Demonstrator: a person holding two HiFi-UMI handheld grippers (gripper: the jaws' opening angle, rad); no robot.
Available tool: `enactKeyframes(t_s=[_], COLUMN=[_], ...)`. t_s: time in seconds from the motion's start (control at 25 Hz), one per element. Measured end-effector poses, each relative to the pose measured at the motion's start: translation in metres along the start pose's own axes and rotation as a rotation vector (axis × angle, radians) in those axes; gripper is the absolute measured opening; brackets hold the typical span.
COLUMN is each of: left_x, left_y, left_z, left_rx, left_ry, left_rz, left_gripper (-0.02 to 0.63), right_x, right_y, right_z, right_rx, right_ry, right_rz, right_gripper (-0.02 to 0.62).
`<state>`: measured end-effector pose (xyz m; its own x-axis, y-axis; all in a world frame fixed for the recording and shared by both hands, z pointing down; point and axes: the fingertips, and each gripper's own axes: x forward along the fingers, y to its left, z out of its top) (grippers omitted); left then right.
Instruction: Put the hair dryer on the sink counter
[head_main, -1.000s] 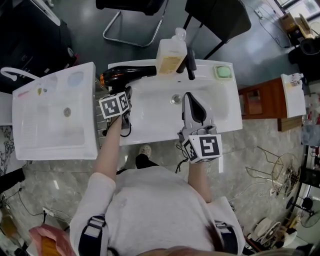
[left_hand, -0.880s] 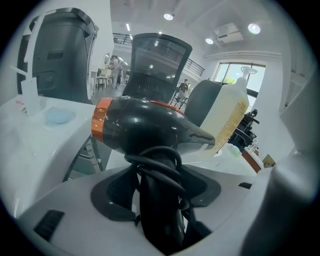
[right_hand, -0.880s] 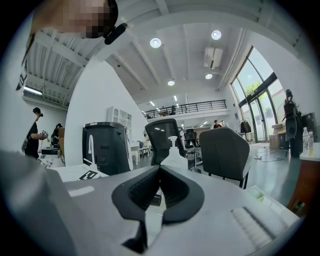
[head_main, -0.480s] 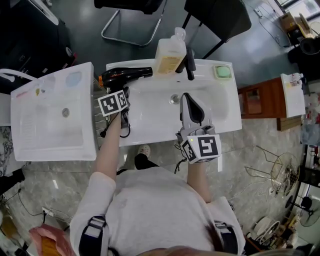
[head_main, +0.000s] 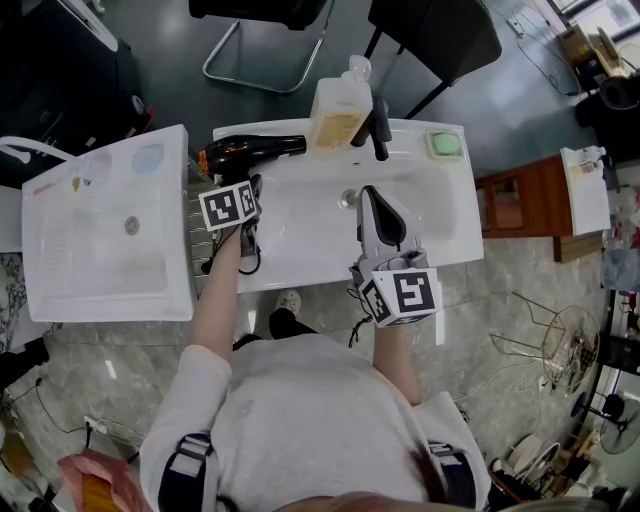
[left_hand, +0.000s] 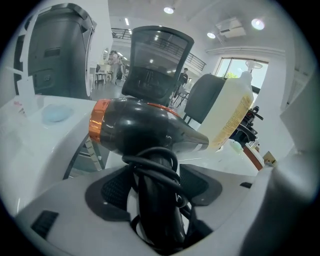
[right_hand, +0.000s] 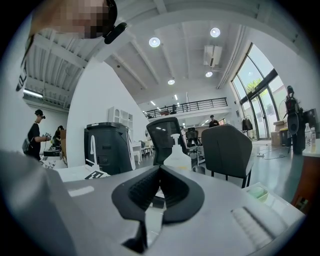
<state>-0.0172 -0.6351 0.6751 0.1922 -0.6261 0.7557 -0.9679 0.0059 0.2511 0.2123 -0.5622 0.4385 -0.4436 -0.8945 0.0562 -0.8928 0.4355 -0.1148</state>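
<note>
A black hair dryer (head_main: 252, 150) with an orange ring lies on the back left of the white sink counter (head_main: 300, 262), its nozzle toward the soap bottle. Its handle (left_hand: 152, 200), wrapped in black cord, points at me and stands between the pads of my left gripper (head_main: 252, 190) (left_hand: 155, 185). Those jaws are opening, and a thin gap shows at the left pad. My right gripper (head_main: 368, 195) (right_hand: 159, 172) hovers over the basin near the drain (head_main: 347, 198), shut with nothing in it.
A large soap bottle (head_main: 342, 105) and a black faucet (head_main: 380, 125) stand at the counter's back edge, a green soap dish (head_main: 447, 143) at its back right. A second white sink (head_main: 100, 235) adjoins on the left. Black chairs stand behind, a wooden cabinet (head_main: 520, 205) to the right.
Hardly anything has moved. The hair dryer stays on the counter and both grippers hold their places, with only a slight shift of the view.
</note>
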Motion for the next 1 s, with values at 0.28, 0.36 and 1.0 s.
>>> enactKeyframes(t_s=[0.28,0.36,1.0], left_x=[-0.024,-0.037,-0.172], left_y=[-0.004,-0.004,-0.003], left_z=[0.009,0.011,0.027], left_rx=[0.025,0.026,0.180], left_ry=[-0.063,-0.097,-0.341], left_rz=[-0.021,-0.010,-0.047], left_gripper=[0.304,0.302,0.008], right_x=[-0.003,-0.005,-0.035], right_y=[0.016,0.024,0.106], right_z=[0.005,0.008,0.038], right_rx=[0.010,0.003,-0.035], right_ry=[-0.020,-0.027,-0.087], right_rz=[0.009,0.016,0.026], right_gripper=[0.011,0.011,0.011])
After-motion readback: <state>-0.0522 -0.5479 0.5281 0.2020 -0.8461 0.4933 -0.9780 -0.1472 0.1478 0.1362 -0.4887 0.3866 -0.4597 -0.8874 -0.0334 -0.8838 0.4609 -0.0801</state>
